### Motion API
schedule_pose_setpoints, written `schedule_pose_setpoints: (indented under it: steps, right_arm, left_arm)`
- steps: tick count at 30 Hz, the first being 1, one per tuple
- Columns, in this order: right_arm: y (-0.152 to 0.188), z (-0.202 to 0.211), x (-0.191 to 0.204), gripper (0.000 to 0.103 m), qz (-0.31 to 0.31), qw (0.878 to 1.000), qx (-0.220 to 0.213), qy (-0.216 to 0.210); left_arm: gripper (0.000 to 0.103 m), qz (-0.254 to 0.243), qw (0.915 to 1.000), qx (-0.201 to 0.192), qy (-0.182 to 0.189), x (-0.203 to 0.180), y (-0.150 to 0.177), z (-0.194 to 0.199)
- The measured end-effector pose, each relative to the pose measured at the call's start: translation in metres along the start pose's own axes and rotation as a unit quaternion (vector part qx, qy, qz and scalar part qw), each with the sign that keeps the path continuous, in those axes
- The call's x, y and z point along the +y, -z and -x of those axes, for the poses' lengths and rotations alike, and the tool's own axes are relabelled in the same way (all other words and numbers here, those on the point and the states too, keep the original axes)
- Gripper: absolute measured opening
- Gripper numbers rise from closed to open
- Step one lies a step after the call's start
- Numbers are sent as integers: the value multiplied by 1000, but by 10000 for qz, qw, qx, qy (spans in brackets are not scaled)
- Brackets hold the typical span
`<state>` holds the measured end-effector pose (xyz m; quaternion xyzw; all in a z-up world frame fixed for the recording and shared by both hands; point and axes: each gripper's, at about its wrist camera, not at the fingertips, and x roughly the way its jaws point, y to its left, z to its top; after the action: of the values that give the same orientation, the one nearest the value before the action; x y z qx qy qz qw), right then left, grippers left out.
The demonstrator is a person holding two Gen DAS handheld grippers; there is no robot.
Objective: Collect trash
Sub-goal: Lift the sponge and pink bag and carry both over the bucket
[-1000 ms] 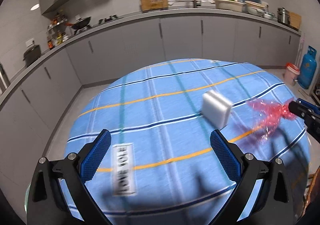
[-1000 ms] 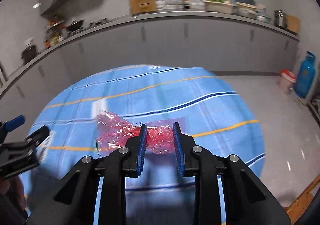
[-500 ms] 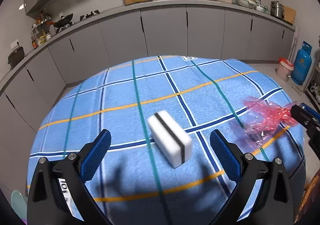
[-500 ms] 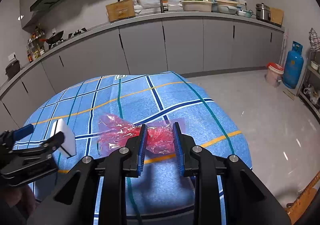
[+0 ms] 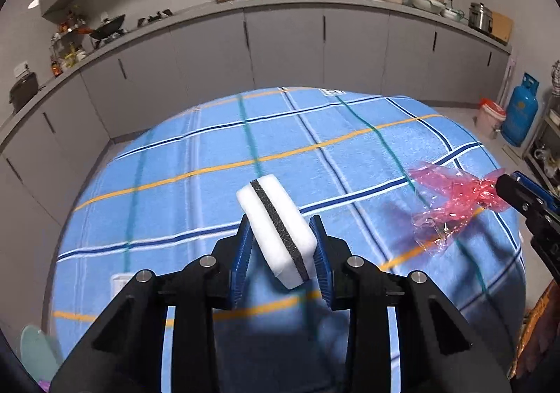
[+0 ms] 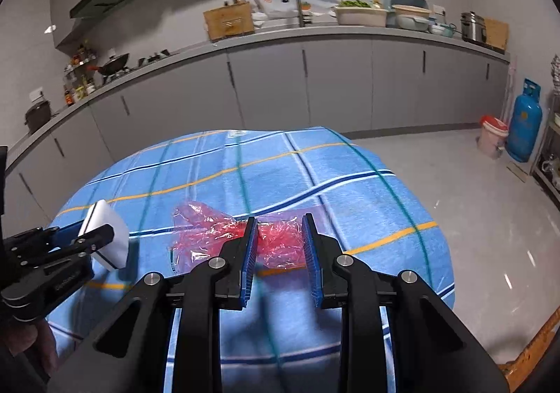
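Left gripper [image 5: 281,246] just closing, clamping sponge [image 5: 276,228] skewed; squaring grip advisable. Right gripper [image 6: 280,246] pinching red plastic wrap [image 6: 227,235].

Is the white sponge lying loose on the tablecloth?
No: the left gripper has just closed on the white sponge, gripping both its sides.

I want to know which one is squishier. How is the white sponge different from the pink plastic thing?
The white block sponge with a black stripe is thick and solid-coloured; the crumpled pink plastic wrapper is thin and see-through. The sponge keeps a neat blocky shape; the wrapper is wrinkled and ragged. The left gripper has just closed its jaws on the sponge; the right gripper pinches the wrapper. Both sit over the blue checked tablecloth.
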<state>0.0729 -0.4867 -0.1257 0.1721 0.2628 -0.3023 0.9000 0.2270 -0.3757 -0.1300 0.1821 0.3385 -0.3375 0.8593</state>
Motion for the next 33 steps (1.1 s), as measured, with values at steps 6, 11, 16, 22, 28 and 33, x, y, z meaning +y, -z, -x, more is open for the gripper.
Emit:
schedule_pose_setpoints:
  steps: [6, 11, 16, 22, 28, 33]
  right_arm:
    - [6, 28, 38, 26, 245, 9990, -107, -348]
    - [14, 49, 73, 26, 504, 9966, -152, -638]
    - [22, 63, 106, 26, 714, 9932, -169, -903]
    - [29, 73, 138, 26, 905, 9891, -150, -1153]
    - [32, 80, 159, 26, 1073, 9855, -186, -1302]
    - [33, 84, 170, 26, 1188, 9832, -202, -1370]
  left_arm:
    - [34, 173, 9996, -153, -158, 37, 31, 53]
    - [34, 356, 9983, -280, -372, 65, 53, 91]
    - [34, 449, 9967, -350, -582, 84, 72, 118]
    - [34, 644, 9941, -412, -771, 110, 89, 141]
    - [34, 814, 9921, -446, -847, 127, 101, 154]
    - [34, 904, 9909, -464, -879, 134, 106, 159]
